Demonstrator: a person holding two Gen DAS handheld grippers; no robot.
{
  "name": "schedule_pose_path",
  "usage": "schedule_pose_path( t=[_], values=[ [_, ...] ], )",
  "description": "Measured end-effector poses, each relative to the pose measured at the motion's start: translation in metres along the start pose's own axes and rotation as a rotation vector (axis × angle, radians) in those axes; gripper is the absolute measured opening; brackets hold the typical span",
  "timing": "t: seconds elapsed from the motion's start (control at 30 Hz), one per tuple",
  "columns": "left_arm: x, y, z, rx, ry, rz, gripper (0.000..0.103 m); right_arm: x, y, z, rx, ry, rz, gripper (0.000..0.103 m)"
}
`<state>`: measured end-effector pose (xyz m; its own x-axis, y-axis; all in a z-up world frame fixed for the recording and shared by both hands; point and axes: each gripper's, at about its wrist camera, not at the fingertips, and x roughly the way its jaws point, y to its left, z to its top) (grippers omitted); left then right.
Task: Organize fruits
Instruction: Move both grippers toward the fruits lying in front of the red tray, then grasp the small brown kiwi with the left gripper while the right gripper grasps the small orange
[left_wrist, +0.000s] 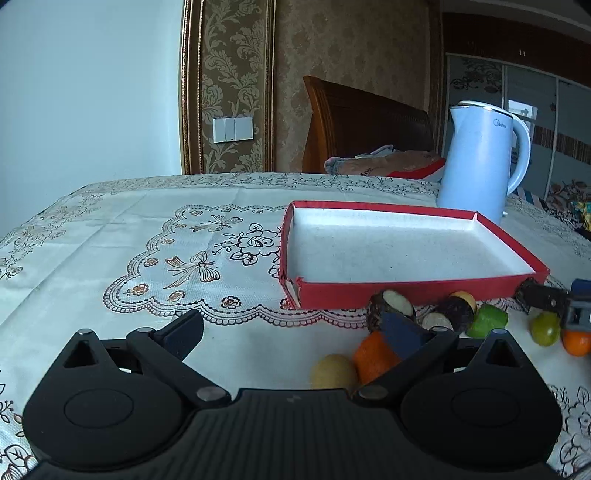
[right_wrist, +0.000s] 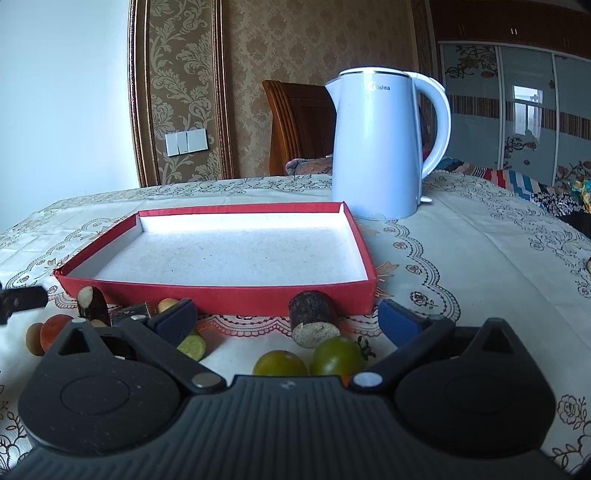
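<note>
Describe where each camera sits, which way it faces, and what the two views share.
Left wrist: on the left claw, low over the table's near left, facing the red tray and kettle; its own open fingers show, and the right claw enters at far right.
Right wrist: on the right claw, further right, facing tray and kettle; open fingers show, and the left claw's tip at far left.
Shared: tray, kettle, tablecloth, fruit in front of the tray.
</note>
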<state>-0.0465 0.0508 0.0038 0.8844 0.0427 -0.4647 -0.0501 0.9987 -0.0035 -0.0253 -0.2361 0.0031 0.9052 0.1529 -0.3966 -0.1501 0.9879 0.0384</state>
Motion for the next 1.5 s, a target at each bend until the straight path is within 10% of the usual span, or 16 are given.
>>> schedule_pose_path(
  t=[1.5],
  values=[
    [0.001, 0.004, -0.016, 0.066, 0.11, 0.057, 0.103, 0.007, -0.005, 0.0, 0.039, 0.035, -0.012, 0.103]
  ],
)
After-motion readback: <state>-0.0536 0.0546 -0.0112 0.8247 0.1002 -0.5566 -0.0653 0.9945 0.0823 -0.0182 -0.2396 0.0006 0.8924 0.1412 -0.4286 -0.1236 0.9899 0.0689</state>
